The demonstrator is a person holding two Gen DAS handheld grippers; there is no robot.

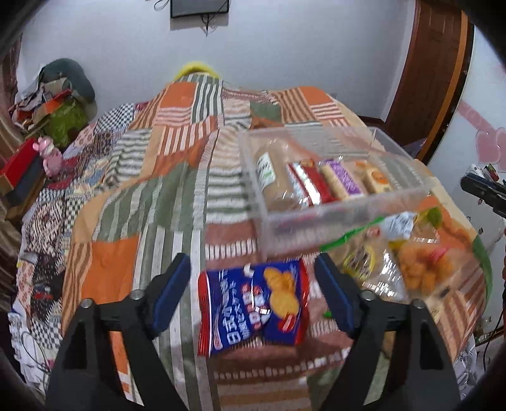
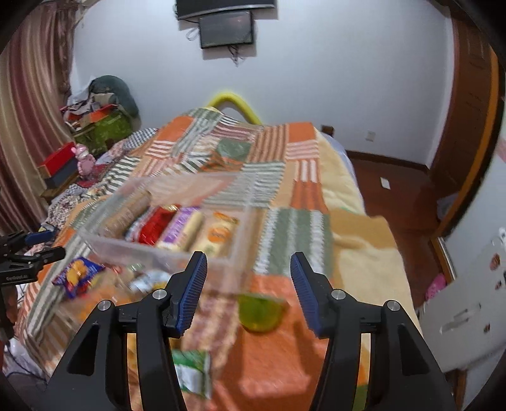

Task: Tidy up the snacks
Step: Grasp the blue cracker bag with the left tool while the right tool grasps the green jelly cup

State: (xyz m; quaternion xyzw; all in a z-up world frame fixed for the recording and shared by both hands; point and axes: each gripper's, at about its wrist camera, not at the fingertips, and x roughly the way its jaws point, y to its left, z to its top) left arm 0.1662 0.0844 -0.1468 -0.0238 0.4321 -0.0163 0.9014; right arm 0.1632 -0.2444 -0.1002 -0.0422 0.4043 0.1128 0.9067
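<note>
A blue cracker packet lies on the patchwork quilt between the fingers of my left gripper. The jaws stand open and the pads are clear of the packet. Just beyond it stands a clear plastic bin holding several wrapped snack bars. To its right lies a clear bag of orange fried snacks. My right gripper is open with nothing in it, above a green cup-like snack. The right wrist view also has the bin, the blue packet and a green-white packet.
The bed fills most of both views. At its far left are a pile of clothes, a red box and a pink toy. Wooden floor and a door lie to the right. A screen hangs on the wall.
</note>
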